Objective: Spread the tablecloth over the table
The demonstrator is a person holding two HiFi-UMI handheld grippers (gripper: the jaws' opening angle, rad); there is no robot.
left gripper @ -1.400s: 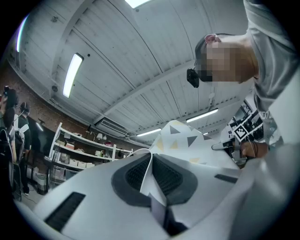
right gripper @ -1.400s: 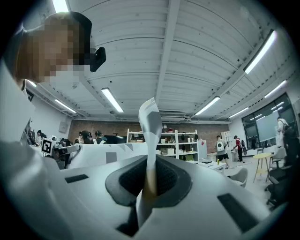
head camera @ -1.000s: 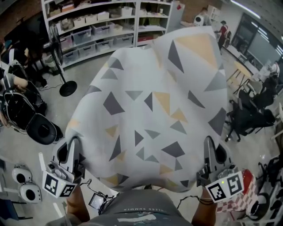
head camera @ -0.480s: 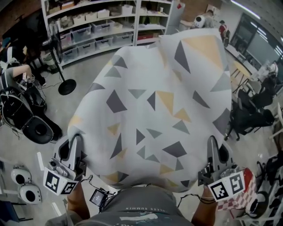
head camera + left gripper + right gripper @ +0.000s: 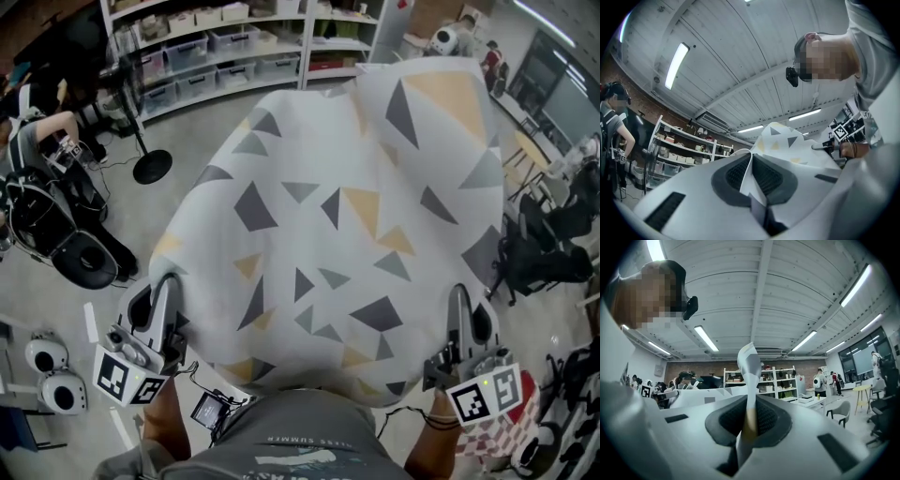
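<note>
Softly domed, the triangle-printed tablecloth point(image 5: 347, 234) is pinched between ribbed jaws.

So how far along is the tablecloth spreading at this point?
Done: left gripper and right gripper are each shut on the near edge of the tablecloth. In hand: it billows out ahead. Left: settling it flat; the table itself is not visible.
</note>
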